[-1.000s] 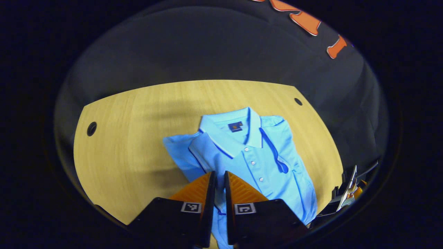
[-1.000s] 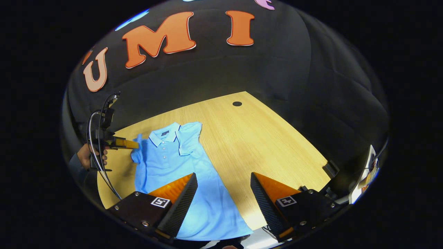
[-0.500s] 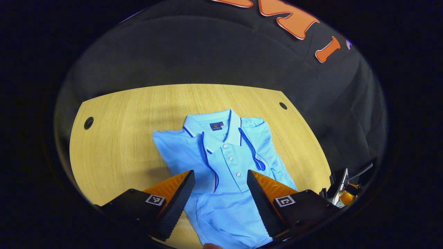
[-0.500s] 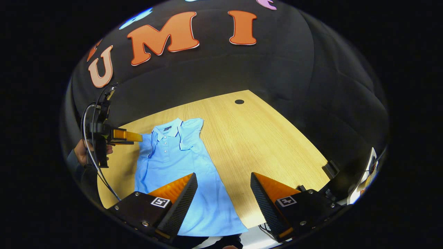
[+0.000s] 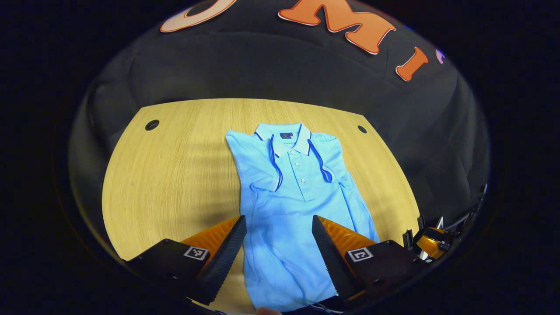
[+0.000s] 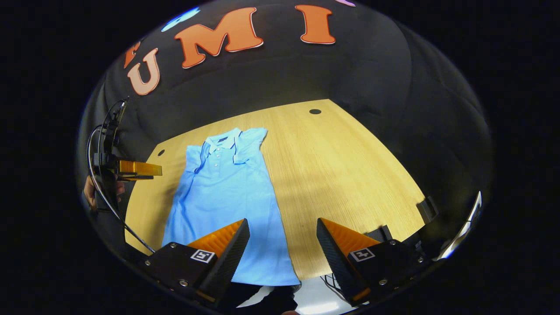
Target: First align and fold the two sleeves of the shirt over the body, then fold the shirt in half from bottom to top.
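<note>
Item: shirt, light-blue polo with dark piping, buttoned placket and collar. Location: flat on the wooden desk, collar toward the far edge, hem at the near edge. Both short sleeves lie folded inward over the chest, the left sleeve and right sleeve flanking the placket.

Material, as judged: thin knit, light, limp, no stiffness outside the collar. Likely to drape and sag between two held points, and to drag on the wood rather than slide cleanly. Not fragile. Folded sleeves are loose and may slip out if the body is jerked.

Left tongs: released, fingers spread above the lower body of the shirt, holding nothing. In the right gripper view they hang at the far left, off the cloth, with a hand behind them.

Right tongs: released, spread over the hem's right side and bare desk, holding nothing.

Stage, as judged: sleeve fold appears done; bottom-to-top fold pending.

Recommended hold: the two hem corners, one per tongs, pinching both layers close to the edge, then lifting evenly toward the collar.
</note>
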The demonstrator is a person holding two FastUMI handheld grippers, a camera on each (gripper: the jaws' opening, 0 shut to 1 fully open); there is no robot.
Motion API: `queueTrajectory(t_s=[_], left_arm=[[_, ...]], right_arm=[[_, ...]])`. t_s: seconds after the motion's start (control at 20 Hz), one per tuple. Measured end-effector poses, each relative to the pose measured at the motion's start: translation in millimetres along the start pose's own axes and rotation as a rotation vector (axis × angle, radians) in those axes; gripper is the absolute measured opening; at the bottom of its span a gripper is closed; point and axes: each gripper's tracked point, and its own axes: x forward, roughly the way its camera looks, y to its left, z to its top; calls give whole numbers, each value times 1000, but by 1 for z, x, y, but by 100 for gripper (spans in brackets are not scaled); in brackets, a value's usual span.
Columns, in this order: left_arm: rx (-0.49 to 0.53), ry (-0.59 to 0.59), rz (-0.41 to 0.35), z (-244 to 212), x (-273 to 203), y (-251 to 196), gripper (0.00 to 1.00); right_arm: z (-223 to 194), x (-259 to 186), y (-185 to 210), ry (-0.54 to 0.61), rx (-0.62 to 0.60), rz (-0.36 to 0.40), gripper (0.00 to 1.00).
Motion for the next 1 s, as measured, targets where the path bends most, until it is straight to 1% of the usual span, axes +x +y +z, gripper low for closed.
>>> queueTrajectory(t_s=[0.2,0.35,0.4,0.45,0.5,0.6,0.75,0.8,0.85,1.0], left_arm=[[18,14,53,-48,-26,-4,99],[8,29,77,-84,-42,-10,99],[8,39,87,-97,-46,-11,96],[9,48,102,-109,-48,-9,99],[10,59,115,-121,-50,-8,100],[3,86,132,-147,-53,-7,99],[-14,136,139,-185,-55,-5,99],[-14,150,143,-195,-55,-3,96],[-13,166,146,-204,-54,-1,99],[14,210,165,-230,-53,6,99]], right_arm=[[-28,-2,-4,30,-34,54,96],[-50,-3,-6,57,-81,79,96],[-57,-1,-5,68,-93,91,96],[-66,0,-4,80,-102,100,96],[-74,2,-3,93,-111,111,96],[-92,7,0,126,-126,129,96],[-113,11,5,170,-142,145,96],[-120,14,6,184,-146,147,97],[-124,16,7,196,-149,146,97],[-135,23,10,228,-156,140,96]])
